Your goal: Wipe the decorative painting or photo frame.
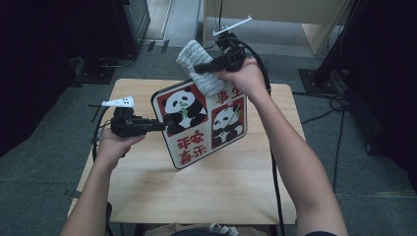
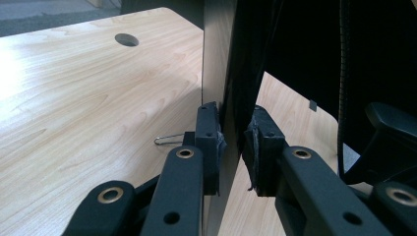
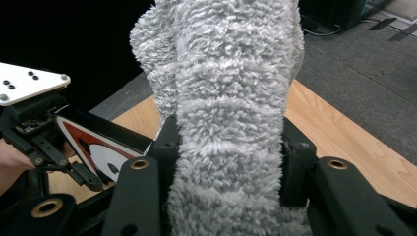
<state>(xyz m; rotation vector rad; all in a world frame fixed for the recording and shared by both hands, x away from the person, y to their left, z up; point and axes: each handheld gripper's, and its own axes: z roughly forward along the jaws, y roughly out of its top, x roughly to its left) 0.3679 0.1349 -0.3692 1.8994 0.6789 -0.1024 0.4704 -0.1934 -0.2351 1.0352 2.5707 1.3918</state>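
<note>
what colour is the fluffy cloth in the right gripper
Light grey cloth, clearest in the right gripper view.

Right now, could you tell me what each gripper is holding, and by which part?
The left gripper clamps the panda board by its left edge; the right gripper grips the grey fluffy cloth around its middle.

Dim room, dark surroundings, bright glare on tabletop (image 2: 29, 64) (left), soft focus
</note>
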